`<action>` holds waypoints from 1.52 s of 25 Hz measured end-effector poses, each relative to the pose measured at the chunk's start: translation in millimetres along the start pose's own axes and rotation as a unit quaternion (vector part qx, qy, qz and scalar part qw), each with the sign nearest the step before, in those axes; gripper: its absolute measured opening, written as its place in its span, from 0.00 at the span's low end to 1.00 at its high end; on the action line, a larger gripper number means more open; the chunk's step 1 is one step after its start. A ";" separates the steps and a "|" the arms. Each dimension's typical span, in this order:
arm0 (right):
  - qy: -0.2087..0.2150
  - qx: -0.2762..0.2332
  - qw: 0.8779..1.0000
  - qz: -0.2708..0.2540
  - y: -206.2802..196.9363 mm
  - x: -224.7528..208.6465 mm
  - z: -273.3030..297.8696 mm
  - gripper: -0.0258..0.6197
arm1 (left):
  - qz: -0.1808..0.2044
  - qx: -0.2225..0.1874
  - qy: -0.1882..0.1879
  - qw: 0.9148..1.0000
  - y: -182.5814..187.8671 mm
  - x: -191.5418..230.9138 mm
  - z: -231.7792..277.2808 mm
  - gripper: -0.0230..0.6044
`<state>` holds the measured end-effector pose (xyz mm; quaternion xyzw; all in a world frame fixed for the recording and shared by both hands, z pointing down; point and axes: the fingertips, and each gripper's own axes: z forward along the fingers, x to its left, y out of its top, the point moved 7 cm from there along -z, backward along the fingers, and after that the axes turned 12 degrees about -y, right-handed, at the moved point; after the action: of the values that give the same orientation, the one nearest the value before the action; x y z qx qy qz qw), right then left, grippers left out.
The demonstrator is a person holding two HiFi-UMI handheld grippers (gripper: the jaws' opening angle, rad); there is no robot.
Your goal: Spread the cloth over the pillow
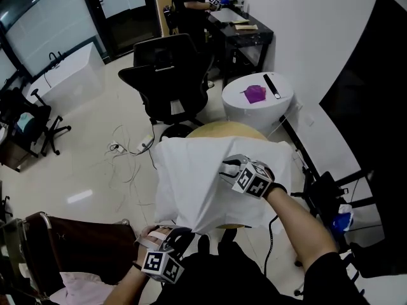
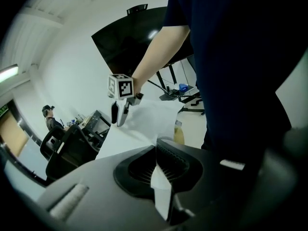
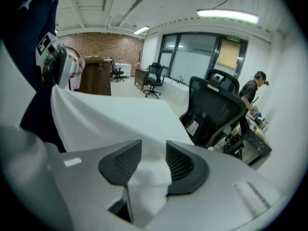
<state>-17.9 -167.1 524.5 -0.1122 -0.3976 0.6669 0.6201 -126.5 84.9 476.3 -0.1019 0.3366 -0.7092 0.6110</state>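
Right now the white cloth (image 1: 191,183) lies draped over a tan round thing (image 1: 224,131) in the middle of the head view. That thing's rim shows at the cloth's 12 o'clock edge and again at 6 o'clock; whether it is the pillow or a tabletop cannot be told.

The left gripper (image 1: 180,235) is at the cloth's 7 o'clock corner. Its jaws are pressed together on a thin edge of the cloth, which stands as a narrow white strip between the ribbed pads in the left gripper view.

The right gripper (image 1: 229,168) is just past the cloth's middle, toward 1 o'clock, and the fabric rises to a soft peak there. Its jaws stand fairly wide, yet a thick bunched fold of cloth fills the gap from pad to pad, so it holds the cloth. From that grip the sheet runs smooth and taut toward the left gripper, which the right gripper view shows at its 10 o'clock.

Beyond the cloth, a black office chair (image 1: 168,75) stands at 11 o'clock on the pale floor. A white round stand (image 1: 280,110) is at 1 o'clock, with a small purple thing (image 1: 255,94) on top. Loose cables (image 1: 130,148) trail over the floor at 9 o'clock. A person (image 1: 189,5) stands at a dark desk (image 1: 245,33) at 12 o'clock, well apart from the cloth.
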 end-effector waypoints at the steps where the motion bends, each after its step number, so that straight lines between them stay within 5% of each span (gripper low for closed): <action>1: -0.004 -0.013 1.000 0.000 6.7 1.0 -9.0 0.30 | -0.007 0.002 0.004 1.000 -5.5 2.6 1.6 0.04; 7: -0.009 -0.083 0.996 0.005 33.2 34.8 -55.4 0.30 | -0.052 -0.013 0.000 0.999 -29.6 13.8 23.3 0.04; 17: -0.013 -0.092 0.994 0.059 26.9 84.4 -61.5 0.30 | -0.071 -0.023 -0.002 0.997 -51.6 14.0 33.3 0.20; 26: -0.011 -0.100 0.992 0.074 34.6 104.1 -63.8 0.30 | -0.127 0.050 0.054 0.989 -123.3 8.2 15.5 0.31; 33: -0.002 -0.105 0.991 0.077 44.1 112.3 -59.5 0.30 | -0.112 0.104 0.045 0.987 -140.5 -3.3 53.6 0.32; 38: -0.001 -0.105 0.992 0.075 49.9 115.6 -60.1 0.30 | -0.197 0.106 0.060 0.973 -153.8 2.4 67.8 0.32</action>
<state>-39.9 -33.5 491.3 -0.2059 -0.4566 0.6657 0.5531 -212.1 62.9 619.3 -0.0581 0.2692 -0.8521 0.4450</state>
